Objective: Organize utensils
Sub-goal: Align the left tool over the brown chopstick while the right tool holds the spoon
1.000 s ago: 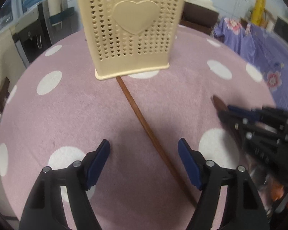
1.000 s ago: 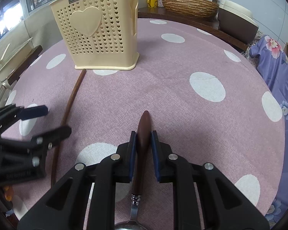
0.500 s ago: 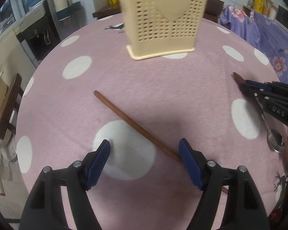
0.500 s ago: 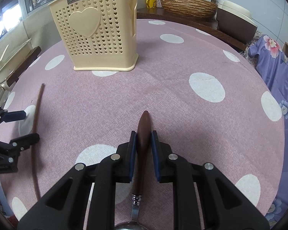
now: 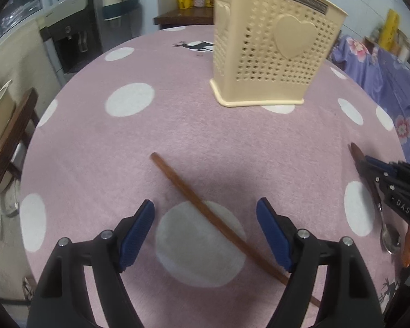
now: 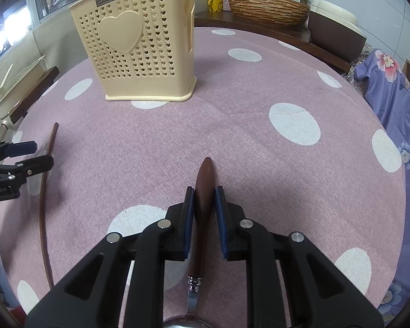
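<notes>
Trouble from this point would most likely start with the left gripper (image 5: 205,216), whose blue pads stand spread wide with nothing between them, hovering over the wooden chopstick (image 5: 202,207) that lies flat and slantwise on the pink dotted tablecloth (image 5: 95,142). Because the stick runs diagonally across the gap rather than squarely between the pads, a closing squeeze could catch it off-axis and make it roll or swivel away; it is thin and smooth (and lying flush on cloth, so the pads have little to get under), which I judge raises the chance of a slip or of pinching fabric along with it. The right gripper (image 6: 205,199) has its pads clamped against both sides of the dark wooden handle of the spoon (image 6: 203,196), with the handle tip pointing forward and the metal bowl trailing back beneath the tool. That hold sits toward the handle's front end, so the heavier bowl could lever the spoon downward once lifted, or twist it in the pads. The cream perforated utensil holder (image 6: 139,49) stands upright farther across the table, well apart from both tools, and it looks light: a spoon lowered against its rim instead of into its opening might tip or shove it. From the left wrist view the holder (image 5: 270,54) is beyond the chopstick's far end, not touching it.
</notes>
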`<control>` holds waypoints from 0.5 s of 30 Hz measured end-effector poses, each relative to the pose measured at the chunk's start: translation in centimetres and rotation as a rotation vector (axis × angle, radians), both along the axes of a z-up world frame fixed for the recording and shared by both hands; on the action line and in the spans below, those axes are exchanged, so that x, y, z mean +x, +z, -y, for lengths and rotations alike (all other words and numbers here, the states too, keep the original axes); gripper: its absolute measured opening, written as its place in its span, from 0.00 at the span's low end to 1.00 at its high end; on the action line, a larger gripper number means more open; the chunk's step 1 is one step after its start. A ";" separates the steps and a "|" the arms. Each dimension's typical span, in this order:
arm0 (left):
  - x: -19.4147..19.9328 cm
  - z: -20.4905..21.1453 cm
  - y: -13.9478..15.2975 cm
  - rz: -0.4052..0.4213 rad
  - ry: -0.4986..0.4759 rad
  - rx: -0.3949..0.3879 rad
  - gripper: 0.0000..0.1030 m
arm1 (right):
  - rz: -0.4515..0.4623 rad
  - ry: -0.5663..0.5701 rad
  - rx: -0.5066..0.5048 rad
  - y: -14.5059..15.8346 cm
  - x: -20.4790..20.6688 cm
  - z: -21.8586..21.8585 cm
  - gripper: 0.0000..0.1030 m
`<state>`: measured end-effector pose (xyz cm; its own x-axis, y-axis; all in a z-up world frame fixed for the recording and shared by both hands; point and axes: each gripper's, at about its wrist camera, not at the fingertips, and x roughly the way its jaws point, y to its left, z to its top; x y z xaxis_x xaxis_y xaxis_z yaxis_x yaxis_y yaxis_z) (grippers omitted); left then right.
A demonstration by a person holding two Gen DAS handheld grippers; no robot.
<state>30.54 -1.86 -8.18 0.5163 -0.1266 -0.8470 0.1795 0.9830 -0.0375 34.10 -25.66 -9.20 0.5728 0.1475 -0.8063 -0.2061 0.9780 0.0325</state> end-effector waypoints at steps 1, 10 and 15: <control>0.1 0.3 -0.1 0.014 -0.019 0.023 0.70 | -0.001 0.000 0.002 0.0 0.0 0.0 0.16; 3.6 2.4 0.2 -0.023 -0.262 -0.041 0.63 | 0.001 -0.002 0.000 0.0 0.0 0.0 0.16; 4.7 6.4 0.0 -0.022 -0.356 -0.013 0.63 | -0.004 -0.003 0.004 0.0 0.1 0.2 0.16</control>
